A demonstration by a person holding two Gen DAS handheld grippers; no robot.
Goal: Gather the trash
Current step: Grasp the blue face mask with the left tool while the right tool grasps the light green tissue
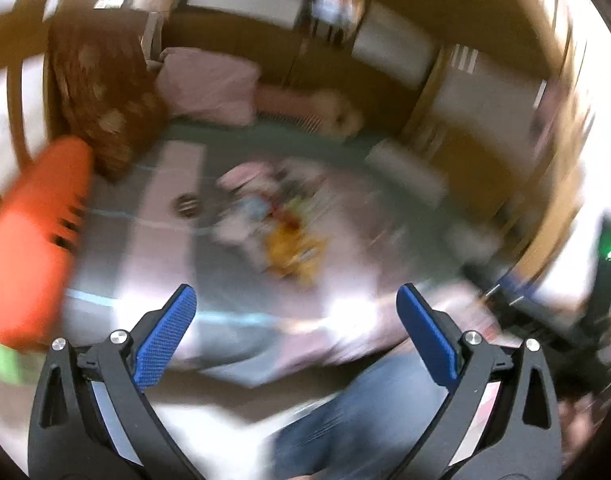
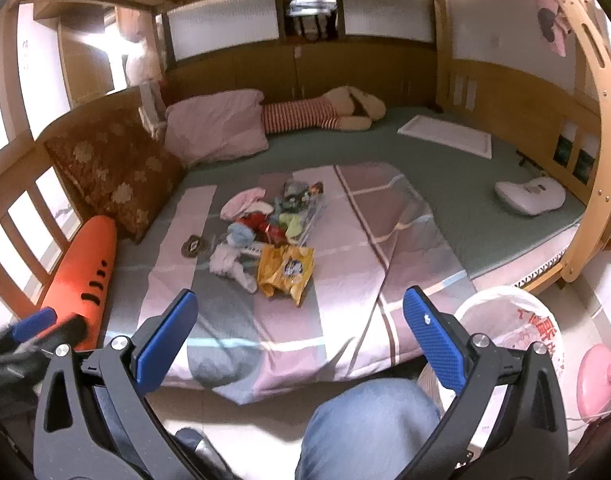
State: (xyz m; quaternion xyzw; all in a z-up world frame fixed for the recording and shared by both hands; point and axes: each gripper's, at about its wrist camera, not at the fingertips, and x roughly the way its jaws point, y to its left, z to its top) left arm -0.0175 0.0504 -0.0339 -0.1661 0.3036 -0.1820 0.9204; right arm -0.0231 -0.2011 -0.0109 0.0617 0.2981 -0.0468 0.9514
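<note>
A heap of trash and small clothes lies mid-bed on a pink and grey quilt (image 2: 357, 224): a yellow snack bag (image 2: 286, 271), a clear wrapper (image 2: 311, 204), white socks (image 2: 229, 262), a dark round piece (image 2: 193, 245). The left wrist view is blurred; the yellow snack bag (image 1: 293, 250) shows there too. My right gripper (image 2: 301, 334) hangs open and empty before the bed edge. My left gripper (image 1: 297, 326) is open and empty as well, and its blue tip (image 2: 33, 324) shows at the far left in the right wrist view. A white bag-lined bin (image 2: 513, 320) stands right of the bed.
An orange carrot-shaped pillow (image 2: 81, 280) lies along the bed's left rail. A brown floral cushion (image 2: 117, 176), a pink pillow (image 2: 217, 128) and a plush toy (image 2: 329, 114) sit at the back. A white device (image 2: 531, 196) lies right. A person's knee in jeans (image 2: 369, 428) is below.
</note>
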